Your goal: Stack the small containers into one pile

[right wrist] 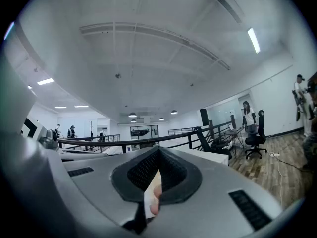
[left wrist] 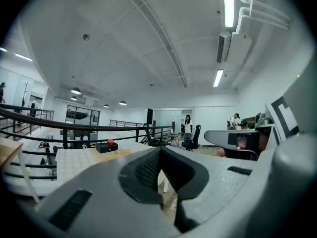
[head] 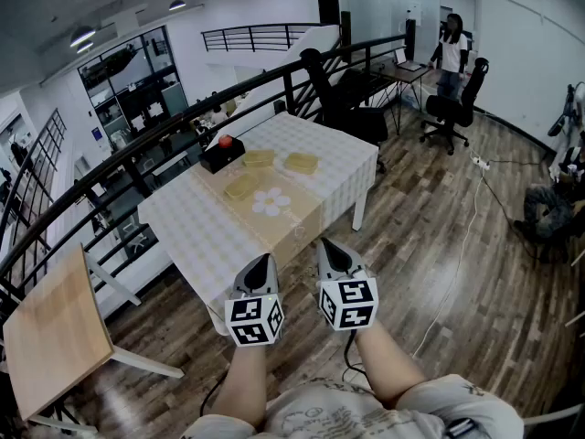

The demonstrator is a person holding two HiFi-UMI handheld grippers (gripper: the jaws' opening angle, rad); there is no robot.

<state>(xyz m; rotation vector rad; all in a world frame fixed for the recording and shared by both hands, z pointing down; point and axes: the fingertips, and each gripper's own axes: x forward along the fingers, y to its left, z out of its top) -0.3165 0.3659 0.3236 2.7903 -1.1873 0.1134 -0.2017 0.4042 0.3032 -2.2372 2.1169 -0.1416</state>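
Three small containers [head: 259,158], flat and tan, lie unstacked on the checked surface [head: 196,231], each apart from the others. One sits just beside the black box [head: 223,154] with the red knob. A second lies a little farther out from the box, past the first. The third lies on the side of the box nearer the person, next to a white flower shape [head: 271,202].

The left gripper [head: 265,262] and the right gripper [head: 326,245] are held side by side at the person's end of the surface, well apart from the box and the containers. The left fingers [left wrist: 143,170] meet at the tips with nothing between them. The right fingers [right wrist: 141,170] are likewise closed tip to tip on nothing.
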